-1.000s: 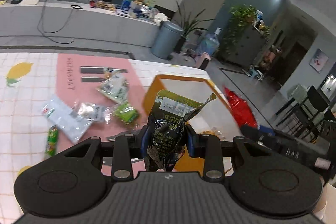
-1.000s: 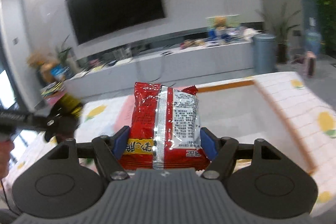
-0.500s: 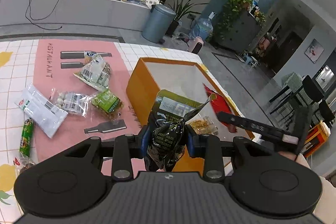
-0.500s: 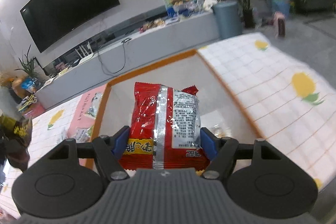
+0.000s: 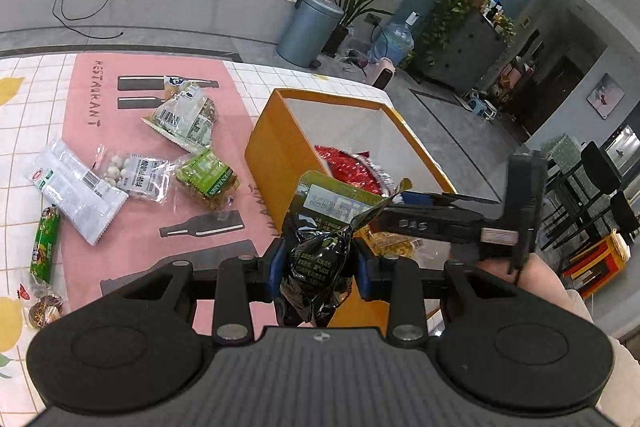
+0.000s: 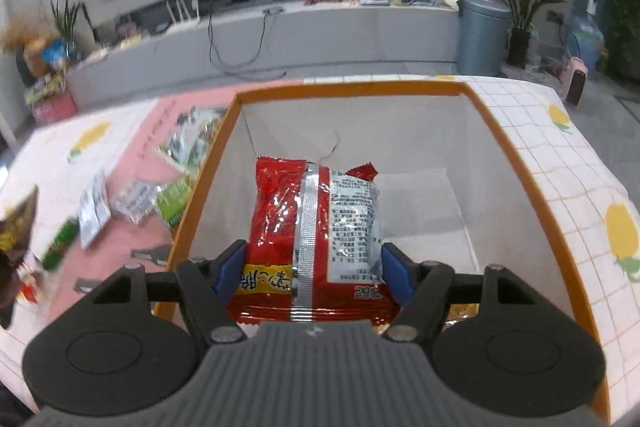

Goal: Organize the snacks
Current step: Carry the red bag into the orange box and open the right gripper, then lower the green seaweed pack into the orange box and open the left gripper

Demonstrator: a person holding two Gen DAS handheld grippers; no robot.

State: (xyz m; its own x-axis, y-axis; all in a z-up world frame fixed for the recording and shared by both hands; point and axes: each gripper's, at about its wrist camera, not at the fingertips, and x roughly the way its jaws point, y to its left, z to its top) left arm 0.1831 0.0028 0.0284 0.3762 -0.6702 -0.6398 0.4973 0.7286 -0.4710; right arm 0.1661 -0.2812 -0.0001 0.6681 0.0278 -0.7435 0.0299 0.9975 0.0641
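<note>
My left gripper (image 5: 318,261) is shut on a dark green snack bag (image 5: 320,251) and holds it just outside the near left corner of the orange box (image 5: 276,143). My right gripper (image 6: 312,267) is shut on a red snack bag (image 6: 316,223) and holds it inside the orange box (image 6: 516,155), above its white floor. In the left wrist view the red bag (image 5: 348,167) and the right gripper (image 5: 440,223) show over the box. A yellowish packet (image 5: 390,247) lies in the box.
Several loose snack packets lie on the pink mat (image 5: 88,87): a green and white bag (image 5: 184,121), a packet of white balls (image 5: 132,175), a green packet (image 5: 208,179), a white pouch (image 5: 76,187), a green stick (image 5: 44,243). The table edge lies beyond the box.
My right gripper has carried the red bag down into the orange box. My left gripper with the dark green bag has stayed by the box's near corner, shifting slightly.
</note>
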